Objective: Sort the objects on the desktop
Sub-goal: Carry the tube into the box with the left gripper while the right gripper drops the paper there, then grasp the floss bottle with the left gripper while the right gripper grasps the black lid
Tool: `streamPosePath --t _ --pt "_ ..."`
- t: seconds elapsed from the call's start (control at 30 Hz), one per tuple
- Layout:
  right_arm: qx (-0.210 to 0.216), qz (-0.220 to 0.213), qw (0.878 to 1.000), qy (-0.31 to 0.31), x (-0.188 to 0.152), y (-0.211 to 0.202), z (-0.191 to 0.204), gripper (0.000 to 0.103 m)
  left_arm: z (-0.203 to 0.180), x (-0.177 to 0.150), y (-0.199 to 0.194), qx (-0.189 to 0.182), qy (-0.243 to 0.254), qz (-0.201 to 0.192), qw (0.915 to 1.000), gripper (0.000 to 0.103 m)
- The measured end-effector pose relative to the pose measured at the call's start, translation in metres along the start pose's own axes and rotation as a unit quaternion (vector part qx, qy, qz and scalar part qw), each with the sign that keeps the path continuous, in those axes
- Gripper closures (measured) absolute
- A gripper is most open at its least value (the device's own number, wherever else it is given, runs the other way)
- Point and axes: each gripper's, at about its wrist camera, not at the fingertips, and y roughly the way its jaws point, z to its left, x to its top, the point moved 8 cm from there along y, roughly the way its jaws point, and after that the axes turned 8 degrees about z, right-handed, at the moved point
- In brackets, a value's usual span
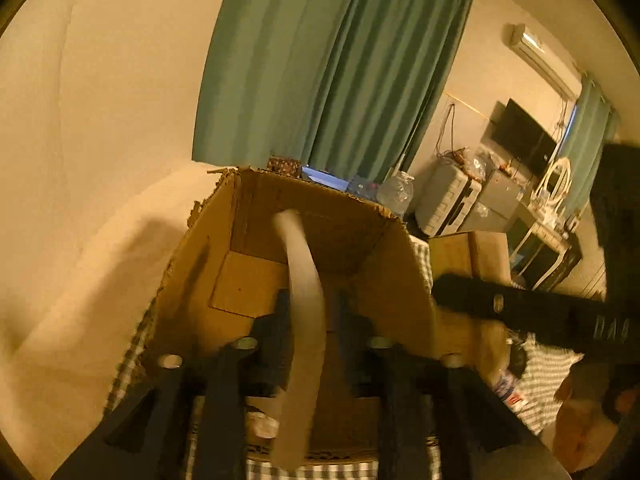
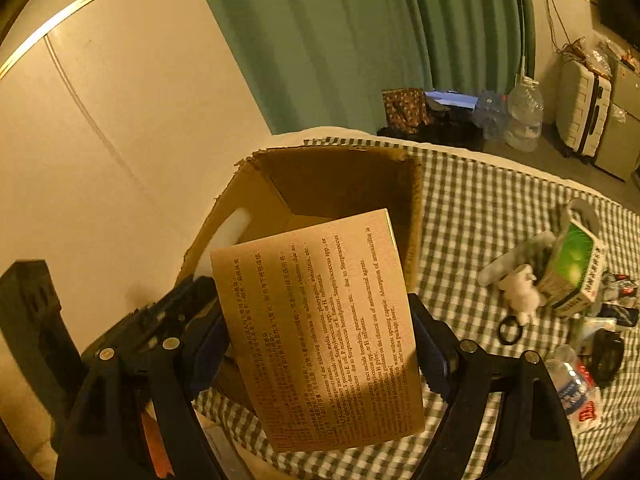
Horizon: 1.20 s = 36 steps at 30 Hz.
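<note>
Right tongs (image 2: 320,344): spread wide and pinching the printed medicine carton (image 2: 320,328) by its two side edges, carton tilted over the near lip of the cardboard box (image 2: 348,176).
Left tongs (image 1: 310,344): part spread, a pale flat strip (image 1: 304,320) standing between the fingers above the box floor; blur hides whether the pads are on it or clear of it.
Step in hand: dropping sorted items into the box, both hands at it together, by my read.
Next move: the right hand needs the carton carried further over the opening, then the fingers eased apart; the left wants a clean let-go and a lift out.
Checked surface (image 2: 480,216): more waiting off to the right, a green box (image 2: 576,268), a white fluffy toy (image 2: 520,292), a water bottle (image 2: 576,392).
</note>
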Motion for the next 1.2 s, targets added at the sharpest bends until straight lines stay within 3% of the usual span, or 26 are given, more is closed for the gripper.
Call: streamPosePath --t 0.03,0.1,0.27,0.4,0.63,0.8,1.0,1.2 --pt "-0.008 -0.010 1.000 0.004 0.004 -0.002 -0.001 0.021 0.003 0.000 -0.001 0.005 0.002 -0.002 1.0000 0.029" --pt "-0.015 -0.026 1.000 0.008 0.009 -0.006 -0.001 0.015 0.004 0.002 -0.007 0.009 -0.001 -0.018 0.9998 0.019" --pt "-0.003 -0.078 0.997 0.020 0.014 -0.047 -0.014 0.014 0.001 0.009 -0.023 0.017 -0.005 -0.037 0.9991 0.017" --pt "-0.007 -0.106 0.994 0.033 0.009 -0.087 -0.043 0.014 -0.022 0.008 -0.038 0.014 0.017 -0.043 0.9988 0.014" --pt "-0.082 -0.126 0.986 0.075 -0.030 -0.173 -0.161 0.014 -0.121 -0.018 -0.045 0.002 0.125 -0.023 0.9918 0.002" --pt "-0.137 -0.139 0.976 0.095 -0.063 -0.214 -0.232 0.014 -0.187 -0.050 -0.026 -0.019 0.133 0.011 0.9908 0.000" --pt "-0.164 -0.135 0.967 0.141 -0.107 -0.203 -0.311 0.014 -0.248 -0.102 0.030 -0.003 0.105 0.077 0.9915 0.000" --pt "-0.148 -0.086 0.976 0.135 -0.139 -0.156 -0.341 0.014 -0.283 -0.148 0.087 -0.007 0.088 0.104 0.9907 0.000"
